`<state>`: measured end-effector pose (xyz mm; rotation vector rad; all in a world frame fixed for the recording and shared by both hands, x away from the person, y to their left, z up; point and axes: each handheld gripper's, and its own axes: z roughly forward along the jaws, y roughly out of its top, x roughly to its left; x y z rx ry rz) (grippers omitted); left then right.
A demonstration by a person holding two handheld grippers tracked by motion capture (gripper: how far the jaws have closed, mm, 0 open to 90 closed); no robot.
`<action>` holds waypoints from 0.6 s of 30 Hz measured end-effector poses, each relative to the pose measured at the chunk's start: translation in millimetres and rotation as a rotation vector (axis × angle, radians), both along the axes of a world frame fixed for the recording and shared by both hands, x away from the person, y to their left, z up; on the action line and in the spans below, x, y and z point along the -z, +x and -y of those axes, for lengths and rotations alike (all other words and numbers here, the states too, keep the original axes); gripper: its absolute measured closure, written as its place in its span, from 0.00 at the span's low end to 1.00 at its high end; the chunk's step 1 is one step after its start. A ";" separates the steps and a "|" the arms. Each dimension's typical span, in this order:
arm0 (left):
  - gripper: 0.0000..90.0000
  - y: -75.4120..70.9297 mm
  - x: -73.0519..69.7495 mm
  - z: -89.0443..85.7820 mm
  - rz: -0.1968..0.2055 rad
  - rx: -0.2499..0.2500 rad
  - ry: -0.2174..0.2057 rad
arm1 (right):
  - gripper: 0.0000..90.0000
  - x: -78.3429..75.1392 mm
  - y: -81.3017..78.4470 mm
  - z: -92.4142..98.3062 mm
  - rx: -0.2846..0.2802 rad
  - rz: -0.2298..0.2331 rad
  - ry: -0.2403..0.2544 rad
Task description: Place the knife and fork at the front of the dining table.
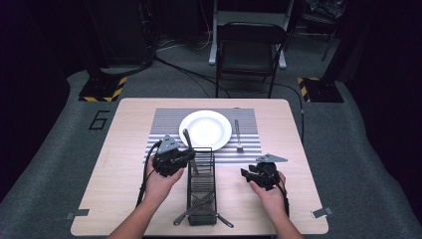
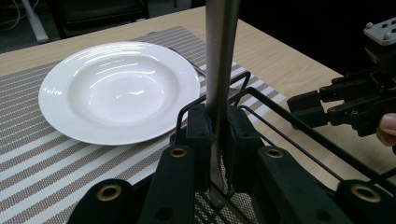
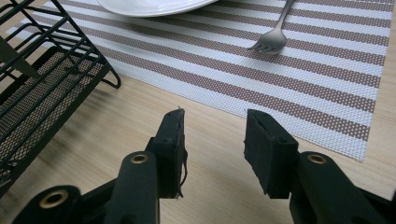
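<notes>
Left tongs [image 2: 217, 133] are clamped on the flat handle of a long silver metal utensil [image 2: 220, 56], which stands upright over the far end of the black wire cutlery rack [image 1: 201, 186] at the near middle of the wooden tabletop [image 1: 127, 117]; whether it is a knife or a spoon I cannot tell. Right tongs [image 3: 212, 140] hang right of the rack with their pads apart and nothing between them. Beyond lies a striped grey placemat [image 1: 166, 119] bearing a round white ceramic plate [image 1: 205, 129], with a silver metal fork [image 1: 239, 135] just to its right.
</notes>
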<state>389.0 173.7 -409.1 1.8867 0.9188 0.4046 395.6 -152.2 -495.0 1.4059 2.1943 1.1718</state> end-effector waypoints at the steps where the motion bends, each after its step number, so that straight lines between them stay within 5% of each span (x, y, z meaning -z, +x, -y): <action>1: 0.91 0.2 -0.3 1.0 -0.001 0.005 0.002 | 0.63 0.3 -0.2 -0.2 -0.002 -0.003 0.002; 9: 0.92 -0.1 -5.7 13.0 0.006 0.026 0.052 | 0.62 1.9 -0.6 -2.3 -0.017 0.005 -0.001; 18: 0.92 0.5 -16.3 14.0 0.006 0.027 0.050 | 0.62 2.5 0.1 -0.1 -0.012 -0.002 0.010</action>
